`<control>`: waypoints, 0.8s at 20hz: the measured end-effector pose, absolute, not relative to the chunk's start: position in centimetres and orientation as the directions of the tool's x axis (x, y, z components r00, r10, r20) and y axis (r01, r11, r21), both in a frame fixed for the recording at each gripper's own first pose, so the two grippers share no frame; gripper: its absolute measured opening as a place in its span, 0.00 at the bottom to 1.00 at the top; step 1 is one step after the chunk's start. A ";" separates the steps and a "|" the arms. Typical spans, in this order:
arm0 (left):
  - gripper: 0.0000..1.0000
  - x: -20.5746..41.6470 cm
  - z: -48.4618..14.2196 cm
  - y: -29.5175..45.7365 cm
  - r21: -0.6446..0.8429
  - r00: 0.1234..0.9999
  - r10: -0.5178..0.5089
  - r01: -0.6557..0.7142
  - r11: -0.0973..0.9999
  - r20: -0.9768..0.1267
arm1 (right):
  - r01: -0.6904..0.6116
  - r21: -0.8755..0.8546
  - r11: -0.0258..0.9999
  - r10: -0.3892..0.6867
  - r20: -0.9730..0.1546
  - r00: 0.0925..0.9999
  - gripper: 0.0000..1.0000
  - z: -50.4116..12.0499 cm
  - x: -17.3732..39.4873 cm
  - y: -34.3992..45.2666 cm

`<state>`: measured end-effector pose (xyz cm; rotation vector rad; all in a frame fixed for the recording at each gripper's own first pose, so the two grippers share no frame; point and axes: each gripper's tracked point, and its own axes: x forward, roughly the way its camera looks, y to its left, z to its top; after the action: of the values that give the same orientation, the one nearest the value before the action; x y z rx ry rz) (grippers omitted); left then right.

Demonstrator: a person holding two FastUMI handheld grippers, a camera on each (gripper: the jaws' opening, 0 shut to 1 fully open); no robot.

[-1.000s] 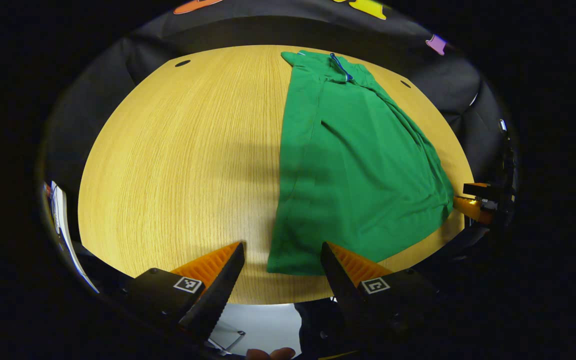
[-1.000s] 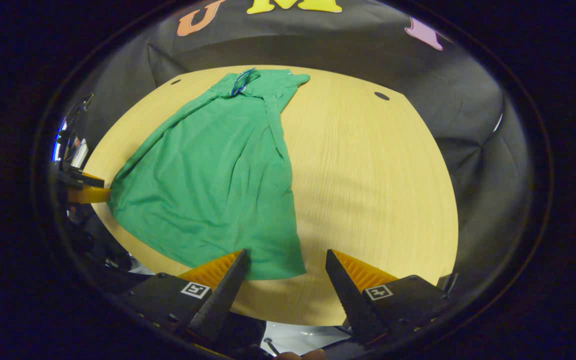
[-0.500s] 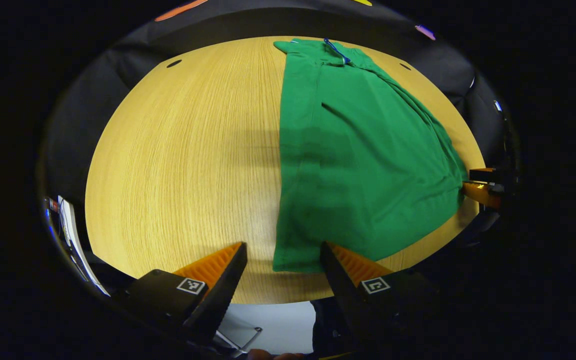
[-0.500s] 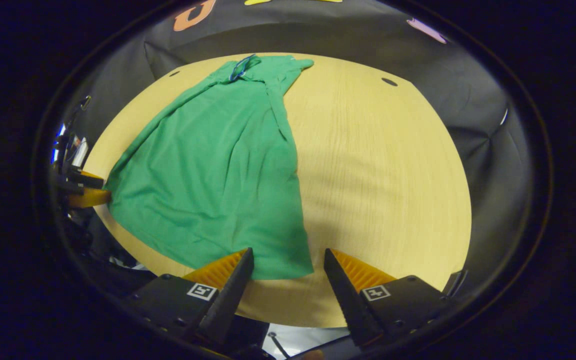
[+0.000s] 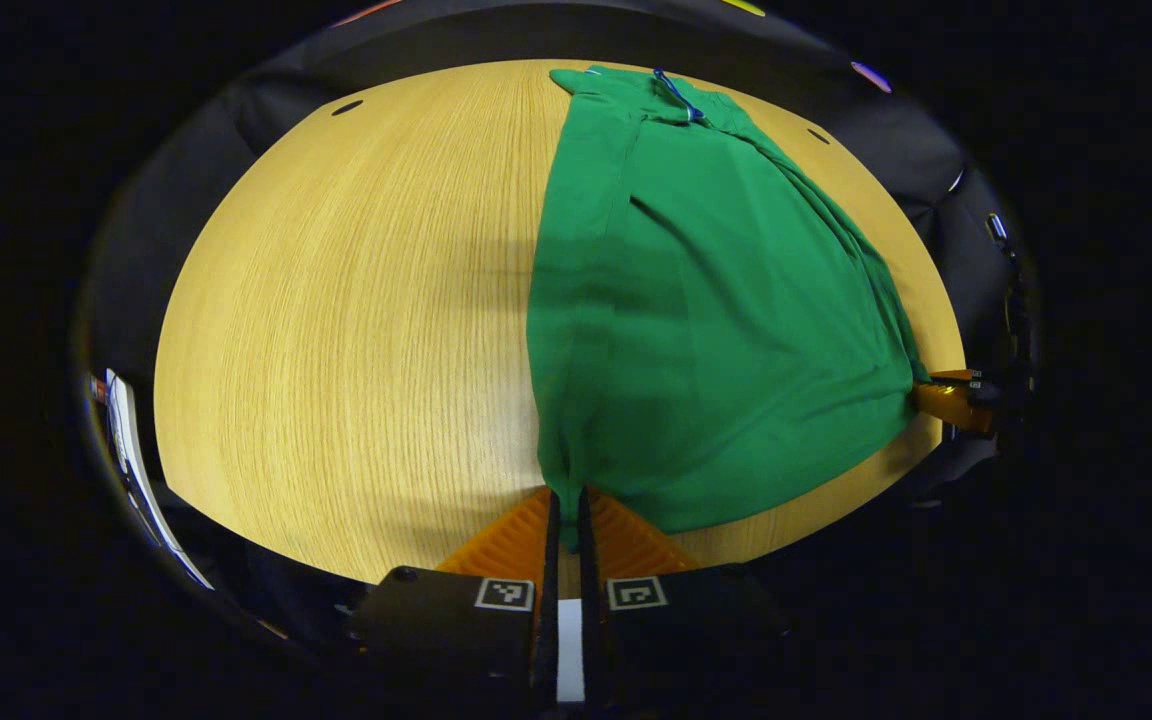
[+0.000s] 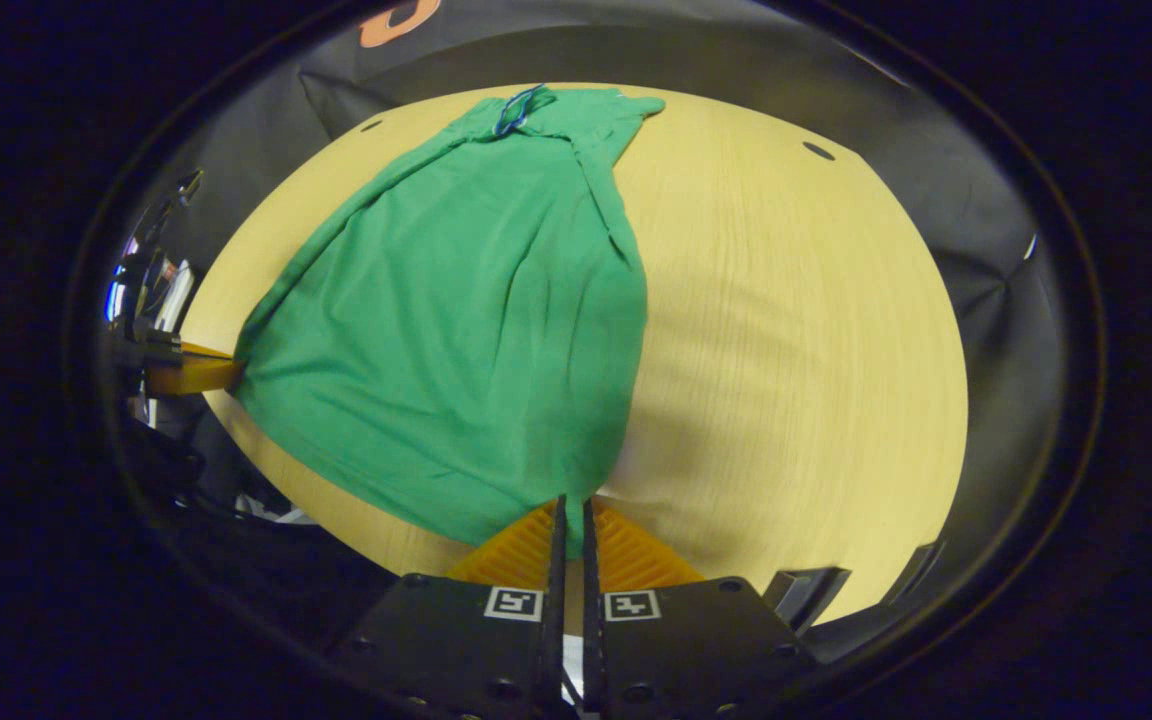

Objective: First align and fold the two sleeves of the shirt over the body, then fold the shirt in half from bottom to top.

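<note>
Both tools pinching the shirt's hem corners

The green shirt (image 5: 706, 300) lies on the desk (image 5: 356, 320), sleeves folded in; left tool (image 5: 564, 500) and right tool (image 6: 570, 508) each clamp a bottom corner.

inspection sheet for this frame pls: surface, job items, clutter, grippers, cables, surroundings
Surface: light wooden table, round holes near its far corners.
Job's things: green short-sleeved shirt lies flat, sleeves already folded over the body, collar at the far edge, hem at the near edge.
Clutter: nothing seen.
Grippers: left gripper shut on one hem corner; right gripper shut on the other.
Cables: nothing seen.
Surroundings: black cloth booth wall behind the table.
</note>
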<state>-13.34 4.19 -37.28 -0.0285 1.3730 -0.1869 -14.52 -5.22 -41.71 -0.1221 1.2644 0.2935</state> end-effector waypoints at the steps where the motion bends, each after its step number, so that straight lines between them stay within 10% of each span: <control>1: 0.08 -13.5 -37.0 3.9 -0.149 0.177 -0.167 0.109 0.983 -0.970 | -0.281 0.068 0.957 0.148 -0.950 0.274 0.05 -41.7 -14.5 -5.2; 16: 0.04 -10.6 -31.4 3.1 -0.336 0.194 -0.354 0.121 0.934 -0.915 | -0.270 0.126 0.955 0.220 -0.909 0.353 0.00 -36.5 -11.4 -6.3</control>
<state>-10.63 3.11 -31.41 -0.2057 1.3368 -0.3367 -11.40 -6.32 -36.47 -0.0485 1.1681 0.3172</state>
